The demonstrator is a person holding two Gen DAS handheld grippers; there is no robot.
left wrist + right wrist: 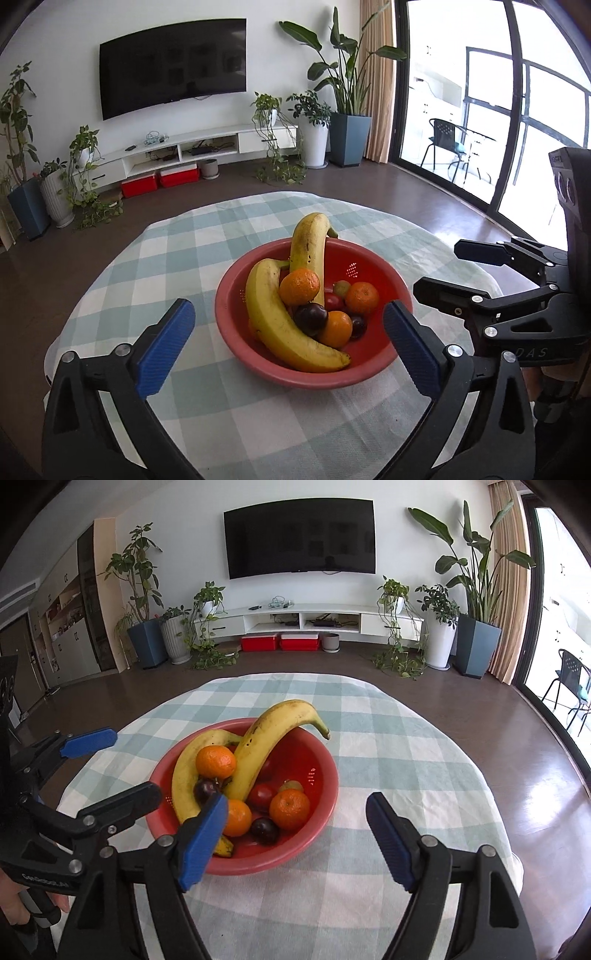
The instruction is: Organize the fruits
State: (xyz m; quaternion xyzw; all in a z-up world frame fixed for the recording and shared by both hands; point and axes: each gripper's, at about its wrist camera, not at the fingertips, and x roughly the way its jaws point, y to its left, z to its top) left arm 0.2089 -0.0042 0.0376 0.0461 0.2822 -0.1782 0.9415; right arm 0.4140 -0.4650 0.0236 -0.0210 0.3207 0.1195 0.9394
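Both wrist cameras look forward and downward, close over the round checked-cloth worktop (236, 413), sharing the red plastic fruit bowl (373, 369), left and right of it.

A red bowl (314, 373) sits on the checked bench (229, 413), holding two bananas (280, 325), three oranges (299, 286) and dark plums (310, 319). The left claw (290, 345) gapes empty just before the bowl; the right claw (439, 271) stands open beside the bowl's right rim.

A glossy red plastic bowl (258, 365) is sitting on a soft, matt checked cloth (229, 417) covering the bench, while ribbed blue pads (166, 347) are lining matt black plastic gripper arms fixed with shiny metal screws.
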